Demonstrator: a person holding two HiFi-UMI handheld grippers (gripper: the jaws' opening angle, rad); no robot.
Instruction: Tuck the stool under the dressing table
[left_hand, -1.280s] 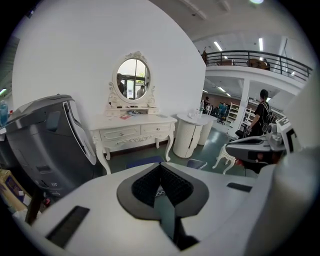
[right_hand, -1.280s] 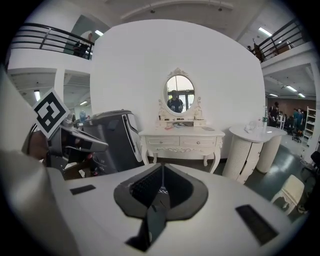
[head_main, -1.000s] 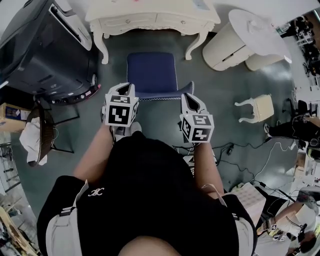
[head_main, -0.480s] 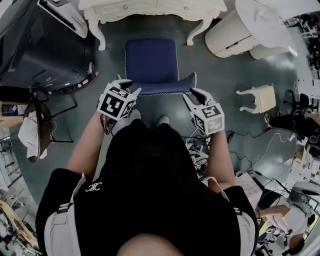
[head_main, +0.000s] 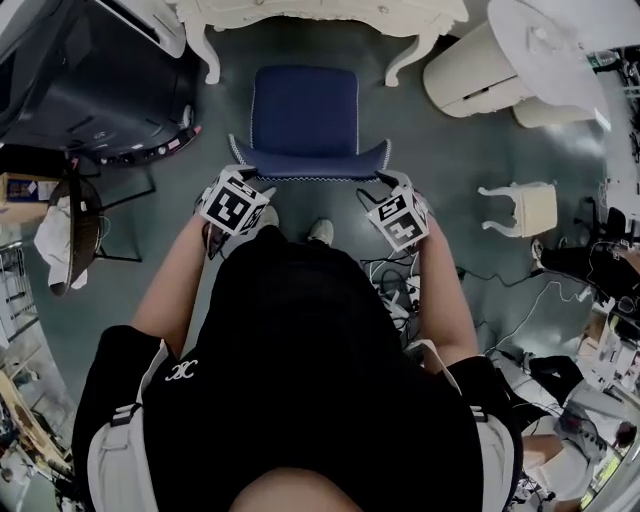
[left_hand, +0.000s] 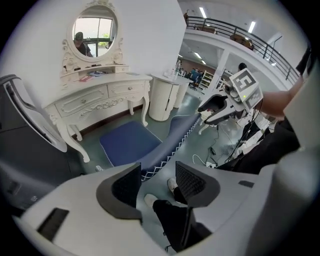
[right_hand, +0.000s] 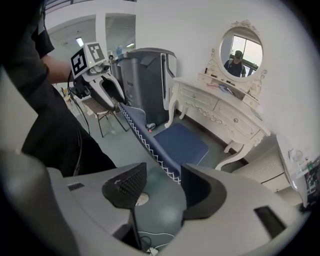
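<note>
grey floor (head_main: 180, 250) carries the blue stool (head_main: 305, 120) just before the white desk (head_main: 330, 12), not under it. left gripper (head_main: 243, 175) and right gripper (head_main: 392, 182) sit by its back corners. their jaws have just been opening and now stand apart, clamping nothing.

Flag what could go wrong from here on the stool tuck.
1. Left tongs and right tongs have just been opening and grip nothing; the back rim of the stool reaches only their tips, so a grip may slip.
2. An uneven push could swing the stool into a dressing table leg.
3. Cables lie by the person's foot: a trip hazard stepping forward.
</note>
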